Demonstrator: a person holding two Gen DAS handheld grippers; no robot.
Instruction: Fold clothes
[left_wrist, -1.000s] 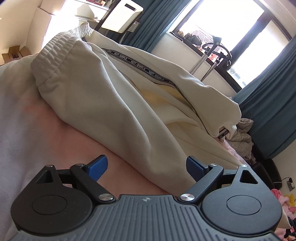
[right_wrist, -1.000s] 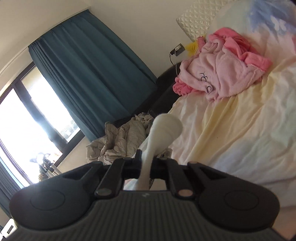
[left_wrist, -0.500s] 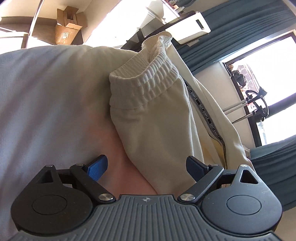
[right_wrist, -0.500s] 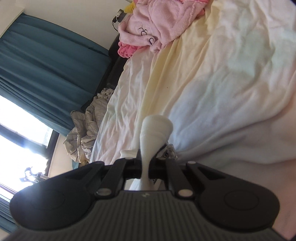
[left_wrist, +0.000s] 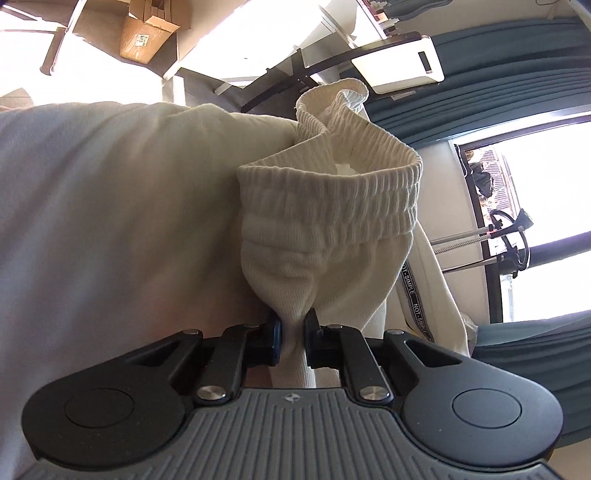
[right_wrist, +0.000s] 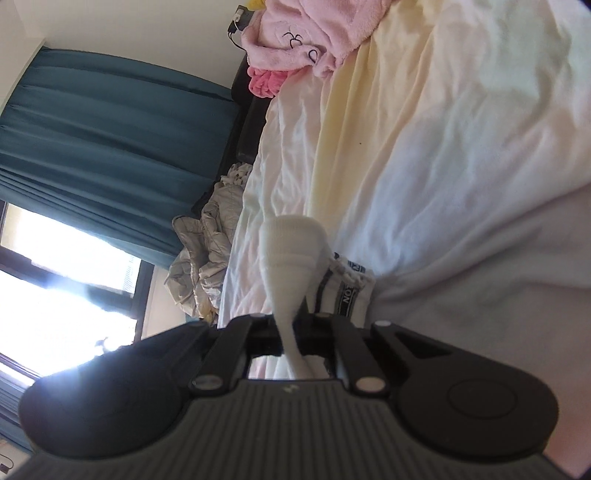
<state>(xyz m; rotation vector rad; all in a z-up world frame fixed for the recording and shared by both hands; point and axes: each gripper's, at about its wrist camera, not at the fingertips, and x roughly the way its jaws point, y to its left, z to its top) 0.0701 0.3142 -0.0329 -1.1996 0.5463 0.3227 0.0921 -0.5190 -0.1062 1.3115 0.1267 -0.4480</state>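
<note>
**Both grippers on the cream trousers, the fold itself yet to come**

You are working over a wide bed in a pale, rumpled sheet (right_wrist: 461, 147), where the cream cotton sweatpants with a black lettered side stripe (left_wrist: 332, 280) lie bunched across the middle of the left wrist view, none of them folded flat yet. Their ribbed elastic cuff (left_wrist: 332, 192) stands open at about 12 o'clock from your left gripper (left_wrist: 292, 328), whose jaws are closing on a gathered pinch of the leg just below that cuff, pads already pressing the cloth. Your right gripper (right_wrist: 291, 339) is clamped tight on a thin twist of the same cream fabric (right_wrist: 291, 266), the striped band at its 2 o'clock. At 12 o'clock beyond it, a pink fleece garment (right_wrist: 306, 40) waits, crumpled. By the look of it, you have both ends secured; laying over, smoothing and the remaining clothes are left.
</note>
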